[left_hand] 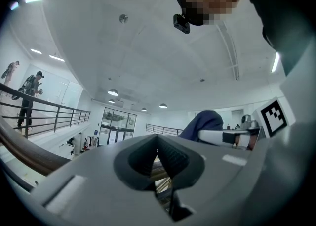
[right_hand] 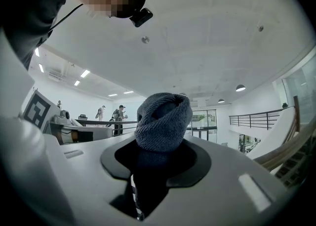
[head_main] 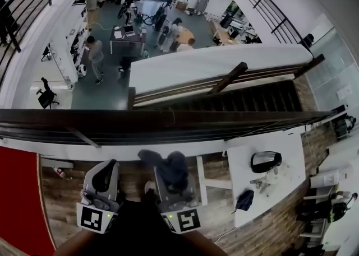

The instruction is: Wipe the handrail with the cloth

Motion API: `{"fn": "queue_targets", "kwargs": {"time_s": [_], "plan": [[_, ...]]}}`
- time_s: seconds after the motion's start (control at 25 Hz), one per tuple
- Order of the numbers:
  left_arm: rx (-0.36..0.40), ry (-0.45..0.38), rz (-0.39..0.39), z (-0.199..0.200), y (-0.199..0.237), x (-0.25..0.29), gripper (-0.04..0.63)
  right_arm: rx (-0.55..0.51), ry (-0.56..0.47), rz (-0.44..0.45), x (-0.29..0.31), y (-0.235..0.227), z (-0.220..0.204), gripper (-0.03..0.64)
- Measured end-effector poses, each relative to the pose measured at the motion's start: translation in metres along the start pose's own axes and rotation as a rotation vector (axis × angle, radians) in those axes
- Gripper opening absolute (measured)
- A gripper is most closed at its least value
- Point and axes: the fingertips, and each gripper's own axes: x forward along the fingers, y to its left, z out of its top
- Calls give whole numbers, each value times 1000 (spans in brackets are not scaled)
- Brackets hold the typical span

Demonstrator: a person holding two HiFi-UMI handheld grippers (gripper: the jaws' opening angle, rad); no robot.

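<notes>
Nearest the person, the marker cube (head_main: 92, 217) on the L gripper (head_main: 105, 172) and its twin on the R gripper (head_main: 167, 166) show only black-and-white square codes. No brand, label or readable txt appears in any view.

L gripper's jaws are pressed together w/ nothing btwn them. R gripper is clenched on the cloth (right_hand: 163, 120), a dark grey-blue knit bundle bulging out past its jaws.

Just beyond both grippers, the dark wooden handrail (head_main: 168, 118) runs L-to-R across the head view, so its long axis lies crosswise to the way the jaws point. It sits straight ahead of the cloth, near but apart as far as the head view shows. The 2 grippers look abt equally near, but only the R carries the cloth. Judged: wiping hasn't begun, and the move needs the R pushed fwd onto the rail, then slid along that axis.

Past the rail, a staircase (head_main: 252, 98) descends to a lower floor w/ desks and people.
</notes>
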Motion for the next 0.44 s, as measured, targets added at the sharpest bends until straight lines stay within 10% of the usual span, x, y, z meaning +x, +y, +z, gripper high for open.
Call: {"fn": "queue_targets", "kwargs": {"time_s": [0.44], "plan": [[-24, -30, 37, -2, 9, -4, 0, 23, 82, 45, 5, 6, -16, 137]]}}
